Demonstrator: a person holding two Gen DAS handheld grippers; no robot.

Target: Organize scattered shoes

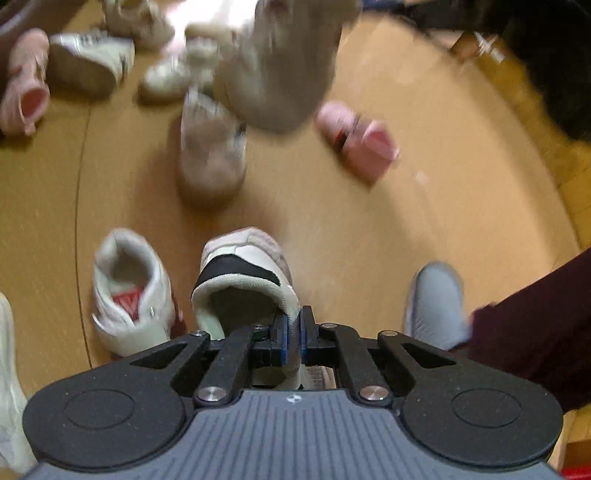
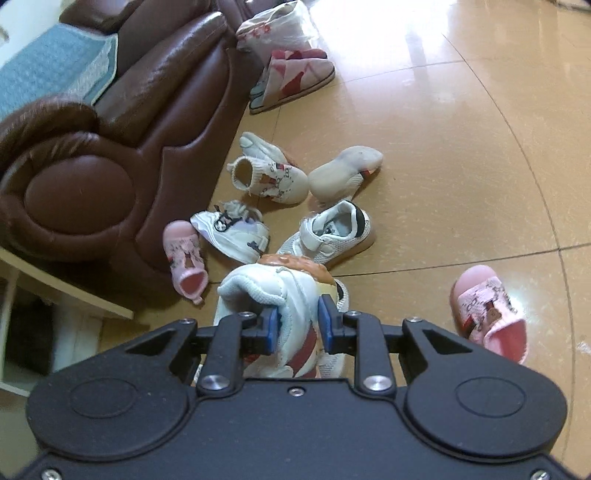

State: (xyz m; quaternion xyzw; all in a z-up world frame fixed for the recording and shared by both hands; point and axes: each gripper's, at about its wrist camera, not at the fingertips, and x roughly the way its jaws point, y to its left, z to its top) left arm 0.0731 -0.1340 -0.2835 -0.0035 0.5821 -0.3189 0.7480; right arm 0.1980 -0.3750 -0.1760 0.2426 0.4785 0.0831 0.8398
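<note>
In the left wrist view my left gripper (image 1: 293, 325) is shut on the collar of a white sneaker with a black heel patch (image 1: 243, 273), held over the tan floor. A white shoe with a red insole (image 1: 129, 295) stands just left of it. In the right wrist view my right gripper (image 2: 299, 321) is shut on a white shoe with red stripes and a brown sole (image 2: 284, 291), its fabric pinched between the blue pads (image 2: 271, 328). Beyond lie a matching white strap sneaker (image 2: 332, 229), two pink shoes (image 2: 184, 258) (image 2: 487, 310) and several pale knit shoes (image 2: 273, 173).
A brown leather sofa (image 2: 110, 129) fills the left side, with a white shelf (image 2: 55, 295) by it. Slippers (image 2: 295, 77) and a plastic bag (image 2: 277, 26) lie at the back. A person's grey shoe (image 1: 436, 302) and maroon trouser leg (image 1: 535, 325) stand right of my left gripper.
</note>
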